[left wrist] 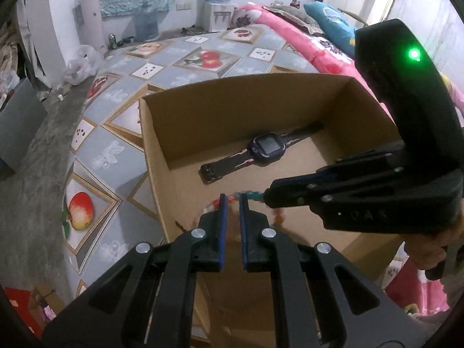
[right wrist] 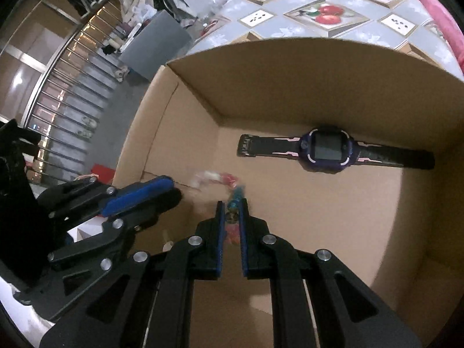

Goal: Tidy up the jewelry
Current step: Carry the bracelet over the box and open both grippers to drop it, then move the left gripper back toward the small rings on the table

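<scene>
Between our right gripper's (right wrist: 232, 203) narrow jaws we pinch a beaded bracelet (right wrist: 234, 200) over the cardboard box (right wrist: 290, 92). Our left gripper (left wrist: 232, 200) hovers beside it, nearly closed, gripping nothing. A purple watch (right wrist: 327, 150) lies inside. The thin pinch could slip, dropping the blurred, swinging bracelet.

My cardboard box (left wrist: 162, 121) is plain tan-brown inside and out. The watch (right wrist: 327, 150) lying by its far wall has a purple case, a dark grey screen with pale corner marks, and a black strap with thin pink lines. The beaded bracelet (right wrist: 232, 203) I hold shows teal, red and whitish beads, blurred. My right gripper (right wrist: 231, 217) is black with blue pads, and so is my left gripper (left wrist: 232, 217). The worktop (left wrist: 116, 121) wears a grey-blue cloth patterned with framed red fruit, white flowers and seed squares. A pink blanket (left wrist: 313, 43) lies beyond its far edge.
</scene>
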The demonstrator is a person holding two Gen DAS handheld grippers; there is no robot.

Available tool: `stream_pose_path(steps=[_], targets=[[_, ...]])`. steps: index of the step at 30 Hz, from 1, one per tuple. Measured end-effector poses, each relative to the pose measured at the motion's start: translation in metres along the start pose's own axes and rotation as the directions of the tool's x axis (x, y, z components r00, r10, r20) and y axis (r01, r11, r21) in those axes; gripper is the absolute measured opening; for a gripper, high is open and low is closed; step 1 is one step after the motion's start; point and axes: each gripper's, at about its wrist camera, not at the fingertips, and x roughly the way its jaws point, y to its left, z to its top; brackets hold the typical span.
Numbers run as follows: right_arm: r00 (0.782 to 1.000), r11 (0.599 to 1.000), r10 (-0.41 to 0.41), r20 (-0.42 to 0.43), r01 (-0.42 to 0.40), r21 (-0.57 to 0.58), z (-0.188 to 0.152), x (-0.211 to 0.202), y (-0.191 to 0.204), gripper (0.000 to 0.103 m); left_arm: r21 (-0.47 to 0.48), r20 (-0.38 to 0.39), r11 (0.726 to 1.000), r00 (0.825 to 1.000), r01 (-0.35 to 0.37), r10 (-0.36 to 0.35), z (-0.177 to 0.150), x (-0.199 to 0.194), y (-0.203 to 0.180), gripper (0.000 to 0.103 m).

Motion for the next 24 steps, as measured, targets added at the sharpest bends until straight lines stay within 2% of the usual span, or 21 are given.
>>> stream_pose_path(steps=[4, 6, 9, 12, 14, 16, 18, 19, 22, 24], targets=[[0.999, 0.999, 0.034, 0.038, -0.034, 0.008, -0.002, -0.011, -0.003, 0.01, -0.01, 0.001, 1.0, 1.0, 0.0, 0.0, -0.003, -0.006, 0.001, 0.008], [0.996, 0.998, 0.062, 0.068, -0.062, 0.007, -0.005, -0.023, -0.004, 0.01, -0.013, 0.025, 1.0, 1.0, -0.003, 0.003, -0.005, -0.016, 0.001, 0.008], [0.989, 0.997, 0.082, 0.124, -0.083, -0.003, -0.015, -0.046, -0.004, 0.011, -0.031, 0.095, 0.999, 0.995, 0.023, -0.02, -0.013, -0.041, 0.002, 0.012], [0.971, 0.994, 0.11, 0.212, -0.109, -0.02, -0.04, -0.083, -0.007, 0.011, -0.03, 0.177, 0.998, 0.983, 0.054, -0.048, -0.029, -0.07, -0.001, 0.022], [0.947, 0.99, 0.135, 0.291, -0.121, -0.067, -0.072, -0.114, -0.008, 0.015, -0.02, 0.239, 0.996, 0.967, 0.089, -0.082, -0.046, -0.092, -0.005, 0.036], [0.923, 0.988, 0.138, 0.36, -0.101, -0.12, -0.106, -0.138, -0.01, 0.021, -0.002, 0.291, 0.993, 0.95, 0.121, -0.116, -0.07, -0.11, -0.01, 0.042], [0.897, 0.985, 0.146, 0.417, -0.092, -0.147, -0.144, -0.157, -0.016, 0.023, 0.013, 0.316, 0.989, 0.938, 0.147, -0.144, -0.091, -0.119, -0.015, 0.047], [0.891, 0.985, 0.145, 0.43, -0.09, -0.146, -0.157, -0.161, -0.019, 0.023, 0.016, 0.321, 0.988, 0.935, 0.155, -0.152, -0.1, -0.121, -0.017, 0.05], [0.885, 0.992, 0.11, 0.452, -0.073, -0.1, -0.2, -0.159, -0.036, 0.023, 0.01, 0.309, 0.99, 0.941, 0.141, -0.137, -0.135, -0.116, -0.024, 0.05], [0.9, 0.995, 0.104, 0.424, -0.098, -0.035, -0.22, -0.142, -0.048, 0.023, -0.01, 0.282, 0.992, 0.952, 0.128, -0.12, -0.15, -0.106, -0.026, 0.05]])
